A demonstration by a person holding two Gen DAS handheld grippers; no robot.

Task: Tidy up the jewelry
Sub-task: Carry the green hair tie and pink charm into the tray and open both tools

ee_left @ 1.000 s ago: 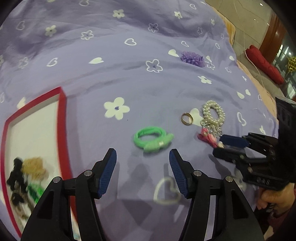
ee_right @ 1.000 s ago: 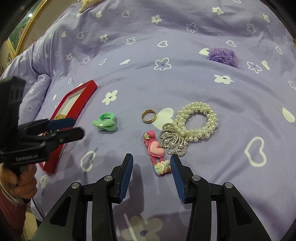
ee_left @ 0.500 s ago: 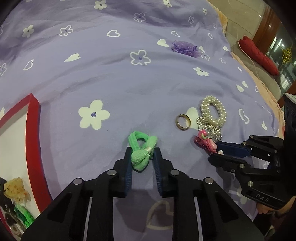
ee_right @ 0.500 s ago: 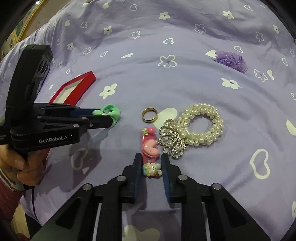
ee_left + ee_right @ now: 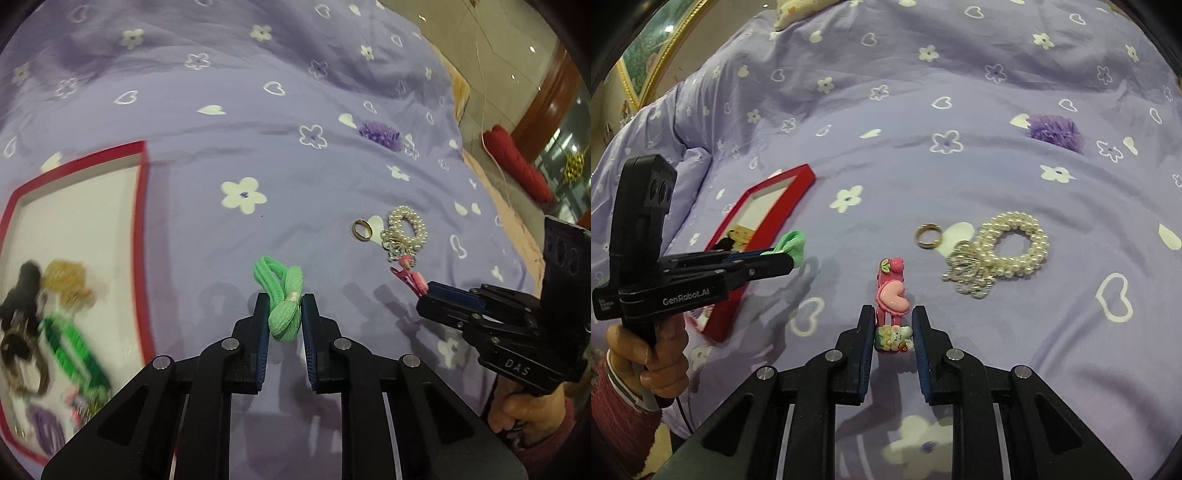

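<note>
My left gripper [image 5: 283, 314] is shut on a green hair tie [image 5: 281, 293] and holds it above the purple bedspread; it also shows in the right wrist view [image 5: 794, 248]. My right gripper [image 5: 894, 332] is shut on a pink hair clip [image 5: 892, 295], which also shows in the left wrist view [image 5: 408, 277]. A red box [image 5: 140, 221] with a white inside lies at the left and holds several hair accessories [image 5: 66, 325]. A gold ring [image 5: 929, 234] and a pearl bracelet [image 5: 1012, 243] with a silver charm lie on the bedspread.
A purple fabric flower [image 5: 1054, 131] lies far back on the bedspread [image 5: 923, 110]. The bed's right edge, floor and a red cushion [image 5: 517, 166] show in the left wrist view. A gold picture frame [image 5: 646, 55] stands beyond the bed at upper left.
Both grippers were open a second ago. The left one shut on the green hair tie and the right one on the pink clip. Both have since lifted, the left swinging toward the red box.
</note>
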